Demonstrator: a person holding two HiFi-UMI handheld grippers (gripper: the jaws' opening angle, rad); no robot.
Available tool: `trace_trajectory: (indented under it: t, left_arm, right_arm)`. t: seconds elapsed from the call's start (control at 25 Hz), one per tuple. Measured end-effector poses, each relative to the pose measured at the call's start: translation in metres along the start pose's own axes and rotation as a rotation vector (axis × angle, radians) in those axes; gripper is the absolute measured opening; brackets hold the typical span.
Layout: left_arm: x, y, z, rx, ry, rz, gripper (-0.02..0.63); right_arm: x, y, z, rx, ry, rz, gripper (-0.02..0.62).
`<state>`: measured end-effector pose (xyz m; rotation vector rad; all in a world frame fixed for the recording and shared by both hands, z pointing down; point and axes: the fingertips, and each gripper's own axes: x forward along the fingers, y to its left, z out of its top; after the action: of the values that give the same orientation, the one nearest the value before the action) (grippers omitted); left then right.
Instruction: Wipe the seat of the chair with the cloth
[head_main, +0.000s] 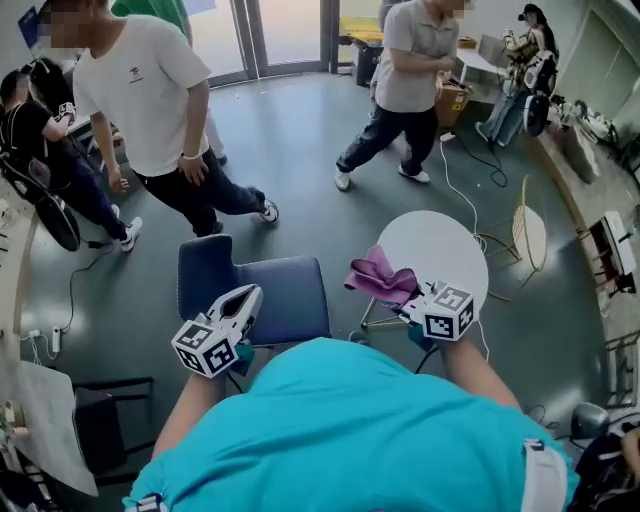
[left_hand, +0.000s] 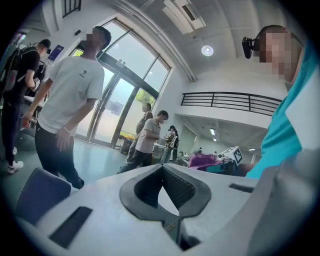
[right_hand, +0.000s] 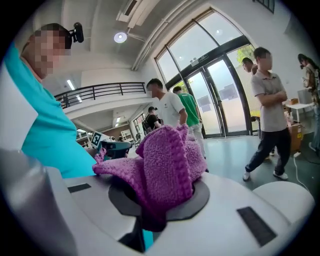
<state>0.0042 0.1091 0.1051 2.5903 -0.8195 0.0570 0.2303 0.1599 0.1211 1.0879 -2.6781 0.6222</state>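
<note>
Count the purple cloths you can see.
1: the purple cloth, held by the tongs of the right gripper, right of the blue chair. None shows elsewhere; the person's body could hide more.

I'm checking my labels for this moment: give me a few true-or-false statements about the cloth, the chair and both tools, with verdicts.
1. The right tool is clamped on the purple cloth. True.
2. The cloth lies spread on the blue chair seat. False: it is bunched up in the right tool, off the seat.
3. The left tool grips a second cloth. False: its jaws are shut on nothing.
4. A round white table stands right of the chair. True.
</note>
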Motion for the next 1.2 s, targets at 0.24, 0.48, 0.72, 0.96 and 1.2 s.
trace_trajectory:
  t: [0.24,0.48,0.72,0.96,1.2]
  left_arm:
    - [0.075,0.014,0.003,-0.058,-0.012,0.192,0.003]
    - [0.084,0.015,-0.005,-0.075,0.037,0.330,0.003]
    - [0.065,0.078,-0.027,-0.123,0.045,0.426,0.003]
    - [0.034,0.158,-0.062,-0.183,0.063,0.483,0.003]
    - [0.019,0.221,-0.122,-0.251,0.083,0.514,0.003]
  right_arm:
    - [0.014,-0.100,0.019,-0.040,0.053,0.162,0.060]
    - [0.060,-0.146,0.023,-0.053,0.103,0.282,0.060]
    - [0.149,-0.140,-0.012,-0.067,0.193,0.361,0.060]
    - [0.264,-0.114,-0.048,-0.117,0.284,0.386,0.060]
    - [0.384,-0.106,-0.108,-0.235,0.389,0.419,0.060]
